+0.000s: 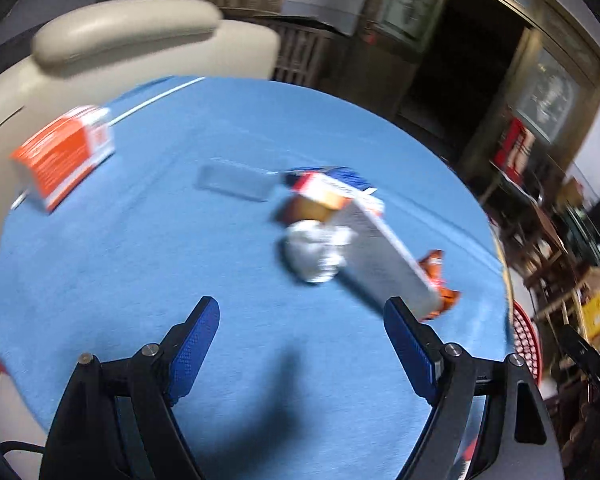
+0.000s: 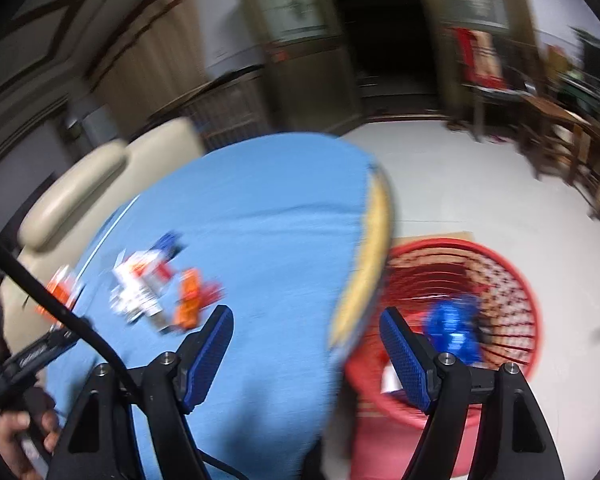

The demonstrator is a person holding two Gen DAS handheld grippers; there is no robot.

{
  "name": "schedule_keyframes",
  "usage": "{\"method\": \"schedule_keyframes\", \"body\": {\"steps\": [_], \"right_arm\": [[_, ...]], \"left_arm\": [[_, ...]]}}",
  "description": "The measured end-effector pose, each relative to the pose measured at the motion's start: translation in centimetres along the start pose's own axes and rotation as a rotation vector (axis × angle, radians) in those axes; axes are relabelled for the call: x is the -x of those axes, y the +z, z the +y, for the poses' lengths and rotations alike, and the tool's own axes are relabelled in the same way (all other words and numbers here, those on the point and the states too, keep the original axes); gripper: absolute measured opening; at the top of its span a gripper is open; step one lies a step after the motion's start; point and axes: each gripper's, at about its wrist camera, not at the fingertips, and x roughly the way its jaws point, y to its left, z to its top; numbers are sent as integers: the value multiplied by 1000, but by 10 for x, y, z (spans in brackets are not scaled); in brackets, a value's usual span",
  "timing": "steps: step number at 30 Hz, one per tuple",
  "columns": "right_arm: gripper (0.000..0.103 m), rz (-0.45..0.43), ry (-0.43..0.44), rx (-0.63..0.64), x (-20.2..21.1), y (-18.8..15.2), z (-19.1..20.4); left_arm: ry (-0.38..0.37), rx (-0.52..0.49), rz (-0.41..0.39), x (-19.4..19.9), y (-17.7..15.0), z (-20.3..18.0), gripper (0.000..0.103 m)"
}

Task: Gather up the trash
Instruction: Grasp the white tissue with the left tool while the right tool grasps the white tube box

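Note:
Trash lies on a round table under a blue cloth [image 1: 140, 260]. A crumpled white wad [image 1: 314, 250] sits mid-table against a long white and grey carton [image 1: 374, 248]. An orange wrapper [image 1: 440, 280] pokes out behind that carton, and a dark blue wrapper [image 1: 340, 174] lies beyond it. An orange box [image 1: 66, 152] stands at the far left, and a clear plastic tray [image 1: 234, 180] rests flat between them. My left gripper [image 1: 302, 314] hangs open over bare cloth, short of the wad. My right gripper [image 2: 306, 322] is open and empty above the table's rim [image 2: 370, 248], beside the red basket [image 2: 512, 280].
The red mesh basket stands on the pale floor right of the table, with a blue wrapper [image 2: 454, 330] inside. A cream padded chair [image 1: 120, 36] stands behind the table. Wooden furniture [image 2: 548, 120] lines the far right. A hand [image 2: 18, 436] holds the other gripper at lower left.

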Motion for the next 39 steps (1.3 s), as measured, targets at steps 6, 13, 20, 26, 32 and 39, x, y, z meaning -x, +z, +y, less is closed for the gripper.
{"method": "schedule_keyframes", "body": {"steps": [6,13,20,26,32,39], "right_arm": [[78,86,171,186,-37,1,75],[67,158,216,340,-92,6,131],[41,249,198,396,-144,7,149],[19,277,262,446,-141,-9,159],[17,210,299,286,-109,2,123],[17,159,320,152,-82,6,84]], "left_arm": [[12,57,-3,7,-10,32,85],[9,69,-16,9,-9,41,85],[11,64,-9,8,-7,41,85],[25,43,-3,0,-2,34,85],[21,-11,-9,-18,19,12,85],[25,-88,42,-68,41,-26,85]]}}
